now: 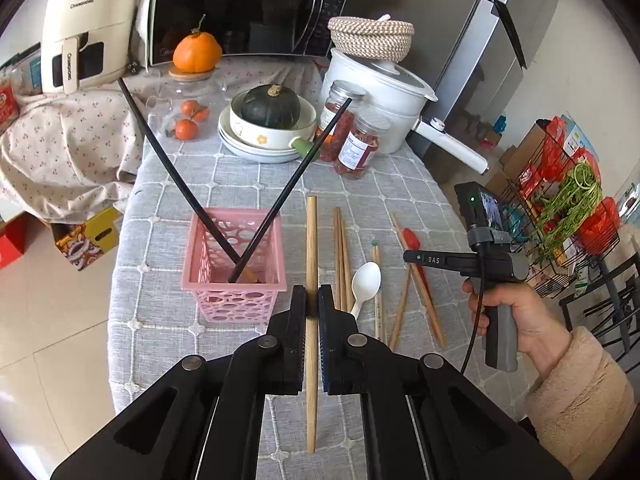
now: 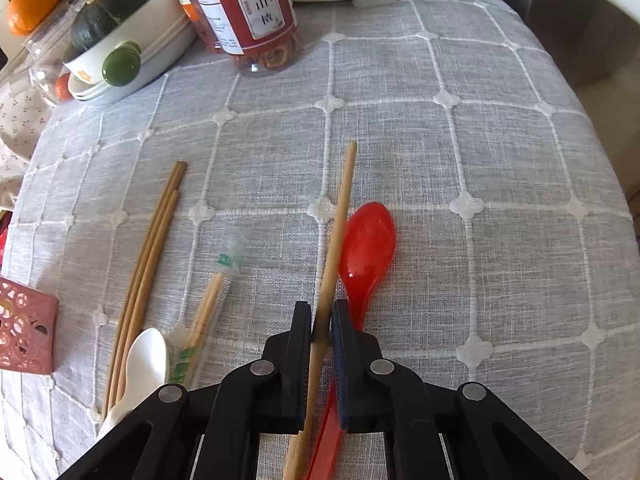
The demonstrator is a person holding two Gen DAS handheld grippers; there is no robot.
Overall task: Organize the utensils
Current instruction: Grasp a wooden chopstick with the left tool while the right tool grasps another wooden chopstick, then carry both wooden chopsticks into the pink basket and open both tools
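Observation:
A pink perforated basket [image 1: 236,268] stands on the grey checked tablecloth with two black chopsticks [image 1: 280,204] leaning out of it. My left gripper [image 1: 312,300] is shut on a thick wooden chopstick [image 1: 312,240] just right of the basket. My right gripper [image 2: 321,316] is shut on a wooden chopstick [image 2: 340,216] next to a red spoon [image 2: 370,248]. The right gripper also shows in the left wrist view [image 1: 412,257]. A pair of brown chopsticks [image 2: 148,264], a white spoon [image 2: 144,364] and wrapped chopsticks [image 2: 204,316] lie between.
At the table's back stand a bowl with a dark squash [image 1: 272,108], two jars [image 1: 352,136], a white pot [image 1: 384,92], a glass jar with oranges [image 1: 188,116] and a microwave [image 1: 244,8]. A wire rack [image 1: 568,196] stands to the right.

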